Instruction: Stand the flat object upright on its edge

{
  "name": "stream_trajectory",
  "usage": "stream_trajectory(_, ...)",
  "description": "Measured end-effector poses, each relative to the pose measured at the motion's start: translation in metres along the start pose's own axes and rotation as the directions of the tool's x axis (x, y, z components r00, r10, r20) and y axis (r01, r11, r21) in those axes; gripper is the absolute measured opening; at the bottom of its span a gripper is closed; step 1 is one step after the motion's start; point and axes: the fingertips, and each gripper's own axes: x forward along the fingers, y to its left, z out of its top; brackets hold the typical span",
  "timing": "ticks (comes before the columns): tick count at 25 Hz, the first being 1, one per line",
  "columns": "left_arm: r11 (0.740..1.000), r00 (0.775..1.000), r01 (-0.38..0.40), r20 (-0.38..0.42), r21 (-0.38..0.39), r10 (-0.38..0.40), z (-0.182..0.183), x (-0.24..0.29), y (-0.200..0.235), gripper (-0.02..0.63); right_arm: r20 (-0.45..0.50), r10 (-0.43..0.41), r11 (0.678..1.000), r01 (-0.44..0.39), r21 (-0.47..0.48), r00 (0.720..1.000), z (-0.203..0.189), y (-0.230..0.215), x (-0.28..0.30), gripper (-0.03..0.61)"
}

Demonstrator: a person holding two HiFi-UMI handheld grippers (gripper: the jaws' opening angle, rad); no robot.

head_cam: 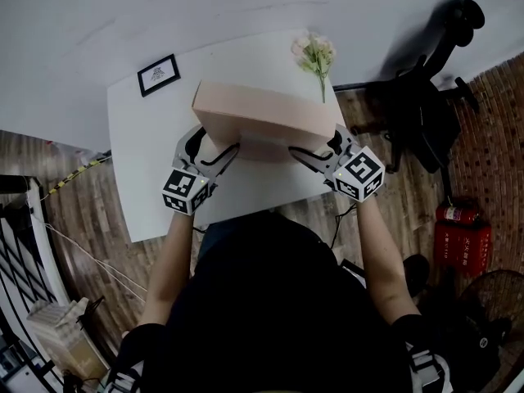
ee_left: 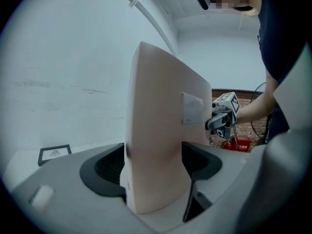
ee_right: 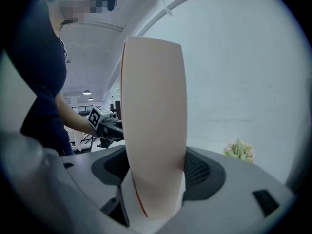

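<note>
Flat box (head_cam: 266,113), pale pink, is upright on a long edge over the middle of the white bench (head_cam: 139,178), its broad face tilted slightly. Can't tell if the bottom edge touches the bench.

Left gripper (head_cam: 214,144) is at the box's left end with its jaws grasping the box, a pad against each broad face. Right gripper (head_cam: 318,147) is at the right end, jaws likewise clamped on the box across its thickness.

A white label (ee_left: 192,108) sits on the box's near face, seen in the left gripper view.

Small black picture frame (head_cam: 159,74) is at the far left of the bench, well apart from the box. Flower sprig (head_cam: 315,56) lies at the far right, just behind the box. Black office chair (head_cam: 430,97) and red fire extinguisher (head_cam: 458,214) are on the floor to the right.
</note>
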Motion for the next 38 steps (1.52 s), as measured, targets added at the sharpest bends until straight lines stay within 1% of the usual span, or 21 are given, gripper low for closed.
stream_trajectory(4,0.996,0.998,-0.06,0.028,-0.062,0.062,0.012,-0.001,0.015,0.376,-0.004,-0.051,0.999,0.051,0.0,0.999,-0.001,0.004,-0.001,0.316)
stream_trajectory(8,0.99,0.991,-0.12,0.051,-0.078,0.124,0.021,-0.007,0.029,0.372,-0.012,-0.108,0.994,0.108,0.014,0.994,-0.001,0.01,0.004,0.313)
stream_trajectory(9,0.987,0.988,-0.139,0.056,-0.077,0.143,0.023,-0.01,0.033,0.341,-0.015,-0.127,0.992,0.127,0.019,0.992,0.0,0.012,0.005,0.313)
stream_trajectory(11,0.981,0.981,-0.179,0.066,-0.075,0.184,0.027,-0.016,0.04,0.246,-0.021,-0.168,0.985,0.168,0.029,0.986,0.0,0.015,0.009,0.311)
stream_trajectory(13,0.974,0.973,-0.213,0.071,-0.079,0.219,0.031,-0.024,0.046,0.164,-0.027,-0.207,0.978,0.208,0.036,0.978,0.001,0.019,0.014,0.311)
stream_trajectory(15,0.967,0.966,-0.242,0.072,-0.078,0.247,0.036,-0.031,0.05,0.052,-0.03,-0.244,0.968,0.245,0.045,0.969,0.002,0.023,0.019,0.311)
stream_trajectory(16,0.965,0.964,-0.25,0.072,-0.075,0.255,0.038,-0.034,0.051,0.012,-0.03,-0.264,0.963,0.265,0.051,0.964,0.002,0.024,0.021,0.311)
stream_trajectory(20,0.965,0.964,-0.251,0.077,-0.07,0.256,0.05,-0.042,0.052,0.012,-0.041,-0.342,0.935,0.345,0.083,0.939,0.004,0.025,0.03,0.31)
stream_trajectory(23,0.97,0.967,-0.235,0.083,-0.055,0.239,0.057,-0.046,0.052,0.011,-0.061,-0.395,0.911,0.4,0.103,0.917,0.006,0.022,0.037,0.309)
stream_trajectory(28,0.973,0.97,-0.224,0.087,-0.05,0.228,0.063,-0.052,0.052,0.011,-0.096,-0.492,0.858,0.5,0.117,0.866,0.011,0.014,0.054,0.308)
stream_trajectory(32,0.974,0.971,-0.221,0.087,-0.044,0.224,0.065,-0.059,0.056,0.012,-0.112,-0.544,0.824,0.555,0.114,0.831,0.018,0.008,0.074,0.308)
stream_trajectory(38,0.969,0.966,-0.243,0.081,-0.034,0.245,0.071,-0.068,0.069,0.012,-0.122,-0.601,0.781,0.613,0.12,0.79,0.03,-0.008,0.102,0.307)
